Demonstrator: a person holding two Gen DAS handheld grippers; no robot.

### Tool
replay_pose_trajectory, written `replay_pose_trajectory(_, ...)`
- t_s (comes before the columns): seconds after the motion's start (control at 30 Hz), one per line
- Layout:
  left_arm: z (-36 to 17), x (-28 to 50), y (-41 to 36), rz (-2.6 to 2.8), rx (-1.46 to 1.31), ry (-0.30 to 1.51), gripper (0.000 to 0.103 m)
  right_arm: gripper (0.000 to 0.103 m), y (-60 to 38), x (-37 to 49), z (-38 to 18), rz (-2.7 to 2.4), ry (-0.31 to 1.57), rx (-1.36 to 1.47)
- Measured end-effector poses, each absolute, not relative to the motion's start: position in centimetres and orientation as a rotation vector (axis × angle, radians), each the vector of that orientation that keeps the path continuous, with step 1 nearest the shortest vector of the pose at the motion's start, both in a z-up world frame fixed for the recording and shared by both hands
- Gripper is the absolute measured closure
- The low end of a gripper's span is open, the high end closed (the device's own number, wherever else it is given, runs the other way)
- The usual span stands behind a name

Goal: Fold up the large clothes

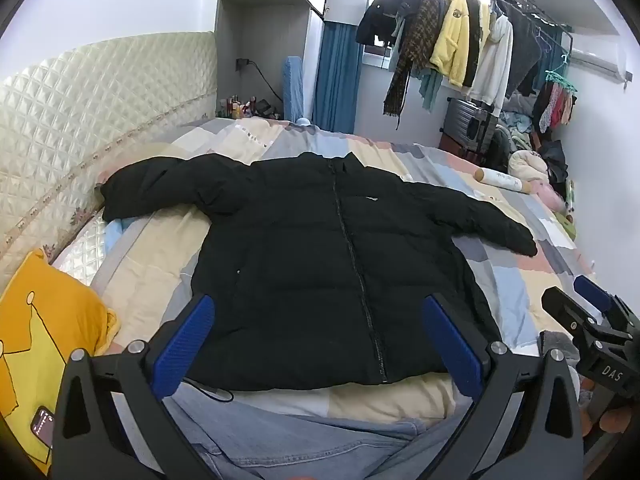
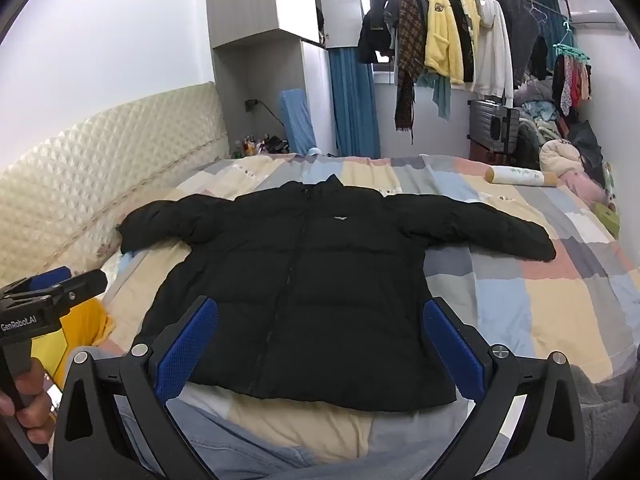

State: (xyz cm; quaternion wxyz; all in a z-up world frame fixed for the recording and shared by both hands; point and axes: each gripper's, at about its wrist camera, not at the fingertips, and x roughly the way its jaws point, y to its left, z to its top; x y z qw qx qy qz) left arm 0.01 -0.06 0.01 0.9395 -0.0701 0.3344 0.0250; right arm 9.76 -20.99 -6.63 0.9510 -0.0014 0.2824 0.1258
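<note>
On the left, a yellow printed cushion (image 1: 44, 320) is seen beside the patchwork-quilted bed (image 1: 520, 292). The left gripper (image 1: 320, 344) is held wide open and empty, above the near hem. The black quilted puffer jacket (image 1: 320, 264) lies flat and zipped ahead of both pairs of fingers, collar away, sleeves spread across the bed so that its long axis runs left to right. The right gripper (image 2: 320, 344) is likewise spread wide, holding nothing. Each sleeve is judged nearer its own-side gripper. A cream cylindrical bolster (image 2: 520, 176) lies well apart at the far right; nothing blocks the reach.
</note>
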Motion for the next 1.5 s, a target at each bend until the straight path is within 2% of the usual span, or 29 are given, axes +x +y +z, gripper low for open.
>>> replay_pose_trajectory(1.5, -0.7, -0.1, -0.4, 0.056, -0.135, 0.718, 0.000, 0.000, -22.7, 10.0, -6.9, 0.203, 0.604, 0.039)
